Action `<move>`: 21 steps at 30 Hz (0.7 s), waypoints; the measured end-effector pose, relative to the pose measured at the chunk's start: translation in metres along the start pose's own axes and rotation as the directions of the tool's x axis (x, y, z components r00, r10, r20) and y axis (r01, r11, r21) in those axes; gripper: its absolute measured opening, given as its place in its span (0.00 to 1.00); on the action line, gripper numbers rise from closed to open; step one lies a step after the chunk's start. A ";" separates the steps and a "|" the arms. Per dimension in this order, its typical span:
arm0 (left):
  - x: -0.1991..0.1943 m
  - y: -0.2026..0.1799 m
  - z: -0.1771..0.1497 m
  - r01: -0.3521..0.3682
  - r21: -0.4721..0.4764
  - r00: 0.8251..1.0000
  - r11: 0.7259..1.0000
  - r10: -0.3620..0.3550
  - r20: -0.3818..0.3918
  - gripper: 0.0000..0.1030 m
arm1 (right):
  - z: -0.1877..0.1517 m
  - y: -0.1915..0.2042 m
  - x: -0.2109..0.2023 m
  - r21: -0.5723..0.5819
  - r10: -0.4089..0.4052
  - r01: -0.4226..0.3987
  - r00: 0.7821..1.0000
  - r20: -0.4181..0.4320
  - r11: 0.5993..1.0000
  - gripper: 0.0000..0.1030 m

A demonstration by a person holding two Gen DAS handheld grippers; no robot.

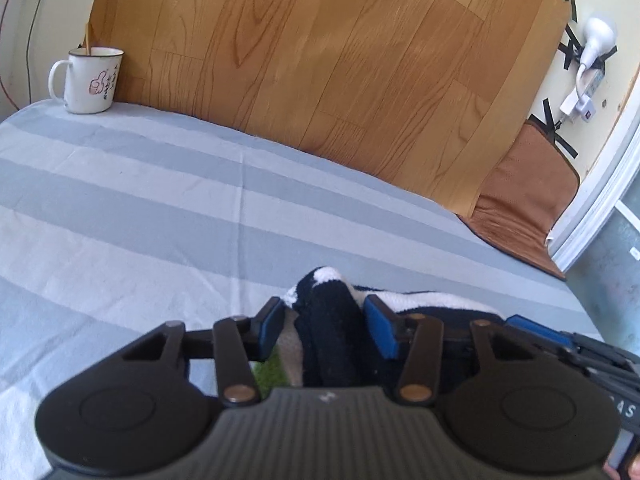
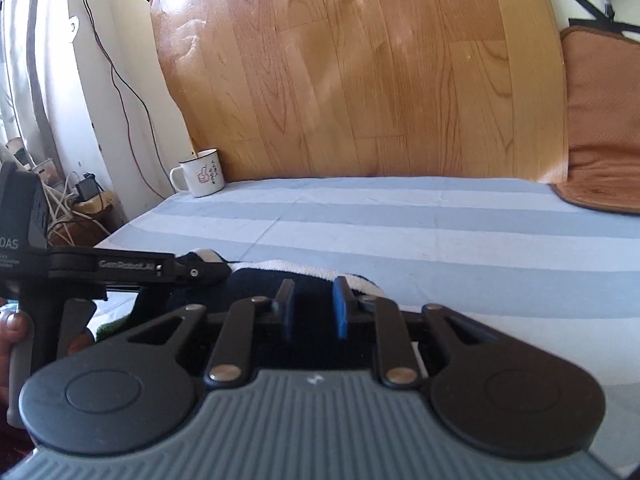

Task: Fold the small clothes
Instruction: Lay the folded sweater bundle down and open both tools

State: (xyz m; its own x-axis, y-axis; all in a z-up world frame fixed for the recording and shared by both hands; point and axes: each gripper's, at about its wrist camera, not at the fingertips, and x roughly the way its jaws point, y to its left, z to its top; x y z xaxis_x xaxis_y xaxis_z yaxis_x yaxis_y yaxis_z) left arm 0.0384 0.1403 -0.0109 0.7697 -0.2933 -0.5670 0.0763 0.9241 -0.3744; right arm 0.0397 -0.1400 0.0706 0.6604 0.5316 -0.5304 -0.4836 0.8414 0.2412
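Both cams sit low on the grippers, looking fwd along the fingers and tilted down over the striped bed sheet [image 1: 160, 208], close to it. Left wrist view faces the wood-grain board [image 1: 320, 60] at an angle, mug [image 1: 88, 80] far left. Right wrist view faces the board more squarely, mug [image 2: 200, 172] left of centre. Shared: sheet, board, mug, brown cushion [image 1: 524, 200], black-and-white cloth [image 2: 304, 276] just ahead of both.
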 end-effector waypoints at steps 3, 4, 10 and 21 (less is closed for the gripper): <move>-0.002 -0.004 -0.002 -0.013 0.029 1.000 1.000 0.013 0.011 0.46 | -0.005 0.004 -0.001 -0.048 -0.026 0.027 0.999 0.020 0.998 0.22; -0.003 -0.003 -0.003 -0.014 0.025 1.000 1.000 0.014 0.014 0.48 | -0.005 0.004 0.001 -0.053 -0.031 0.033 0.999 0.025 0.998 0.23; -0.029 0.016 -0.005 0.047 -0.064 0.998 0.997 -0.045 0.033 0.56 | -0.007 -0.007 -0.020 0.030 0.002 -0.005 0.995 0.100 1.000 0.53; -0.074 0.034 -0.046 0.069 -0.075 0.986 0.995 -0.057 0.155 0.79 | -0.055 -0.082 -0.052 0.456 0.140 -0.193 0.979 0.147 0.869 0.65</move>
State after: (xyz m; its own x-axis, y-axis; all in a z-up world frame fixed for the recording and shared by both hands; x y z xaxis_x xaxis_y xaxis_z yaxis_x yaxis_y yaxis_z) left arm -0.0454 0.1820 -0.0154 0.8528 -0.3040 -0.4246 0.0815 0.8806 -0.4667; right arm 0.0134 -0.2417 0.0338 0.6630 0.6529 -0.3662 -0.2852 0.6726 0.6828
